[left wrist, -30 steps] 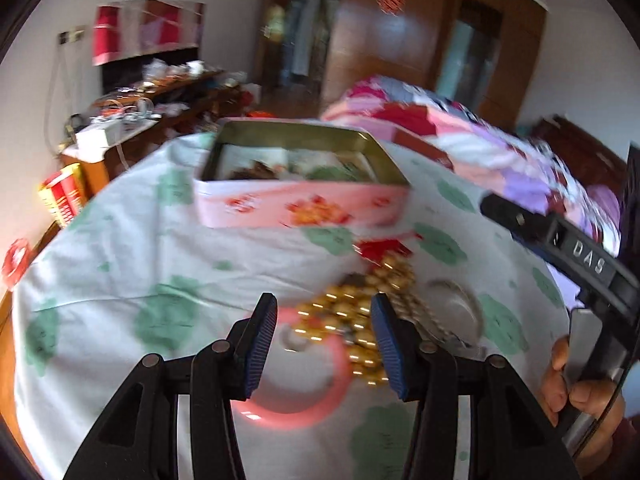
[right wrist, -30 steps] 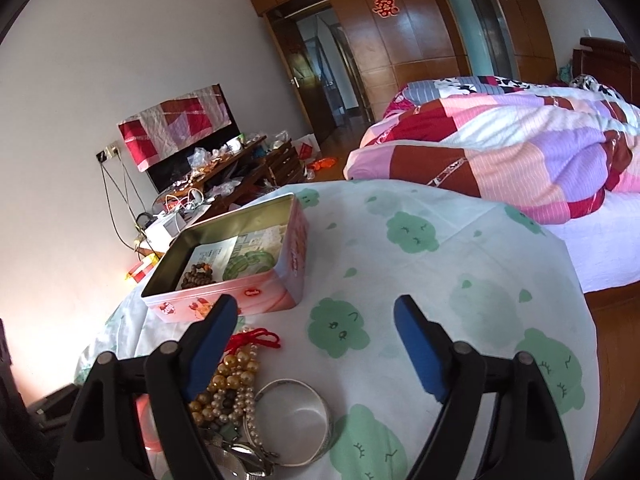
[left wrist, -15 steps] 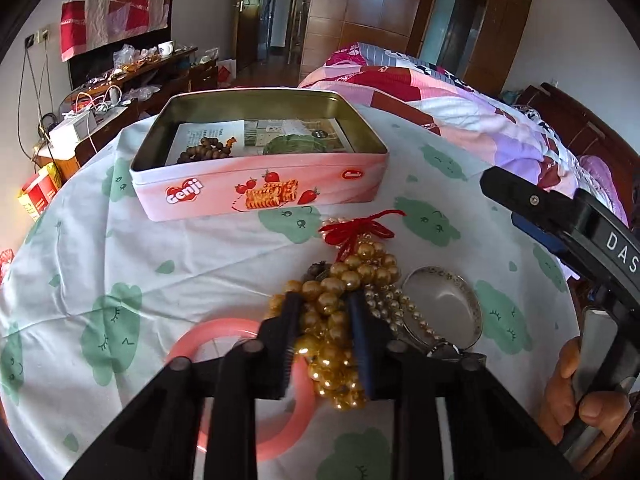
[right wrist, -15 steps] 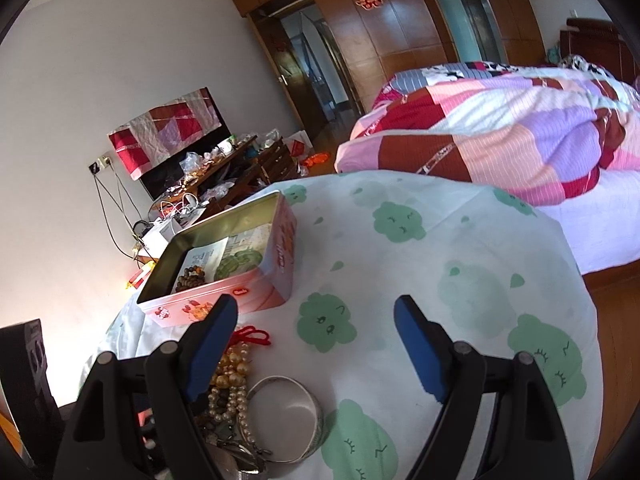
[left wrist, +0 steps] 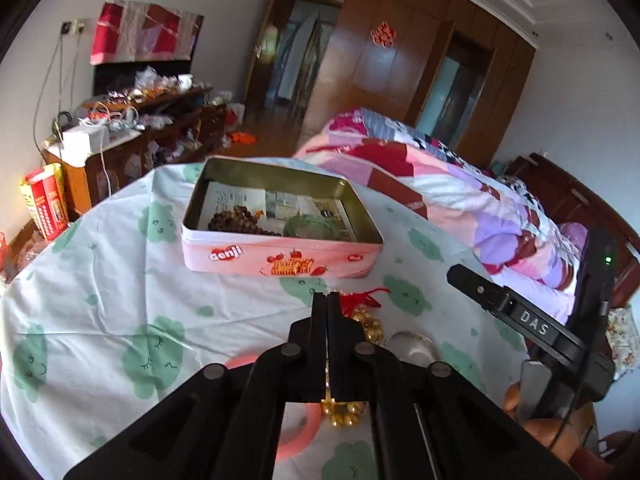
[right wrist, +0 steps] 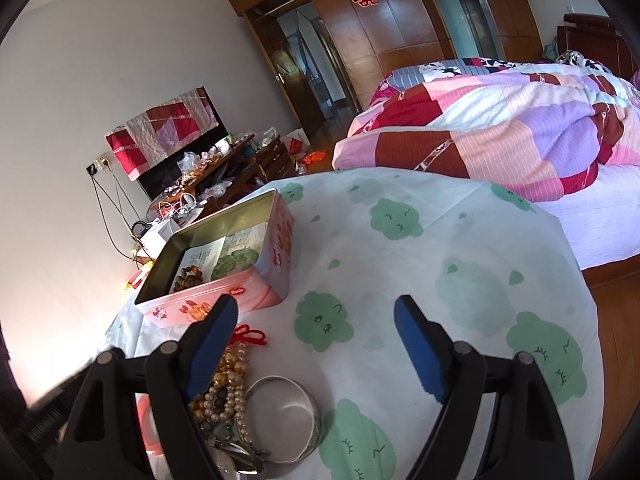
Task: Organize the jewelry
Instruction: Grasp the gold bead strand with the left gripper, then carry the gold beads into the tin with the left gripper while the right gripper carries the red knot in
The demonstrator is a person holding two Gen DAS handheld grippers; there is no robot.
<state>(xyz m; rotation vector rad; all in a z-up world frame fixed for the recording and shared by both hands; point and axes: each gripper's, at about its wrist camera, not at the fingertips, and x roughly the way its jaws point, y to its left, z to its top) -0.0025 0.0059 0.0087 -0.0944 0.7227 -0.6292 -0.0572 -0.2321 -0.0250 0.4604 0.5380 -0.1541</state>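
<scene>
My left gripper [left wrist: 327,300] is shut on the gold bead strand [left wrist: 370,326], whose beads hang below the fingers [left wrist: 344,412], above the table. A pink bangle [left wrist: 296,436] and a silver bangle [left wrist: 408,346] lie under and beside it. The pink tin [left wrist: 280,258] stands beyond, open, with brown beads [left wrist: 236,220] and a green bangle [left wrist: 312,228] inside. My right gripper [right wrist: 316,320] is open and empty, above the cloth right of the jewelry pile [right wrist: 224,384]. The silver bangle [right wrist: 288,420] and the tin [right wrist: 224,292] show there too.
The round table has a white cloth with green prints [right wrist: 460,280]. A bed with a patchwork quilt [right wrist: 500,128] lies behind the table. A cluttered wooden sideboard [left wrist: 132,136] stands at the left wall. The right gripper's body [left wrist: 532,328] shows at the right in the left wrist view.
My left gripper closed on the gold bead strand and rose from the table. The right gripper stayed open and almost still.
</scene>
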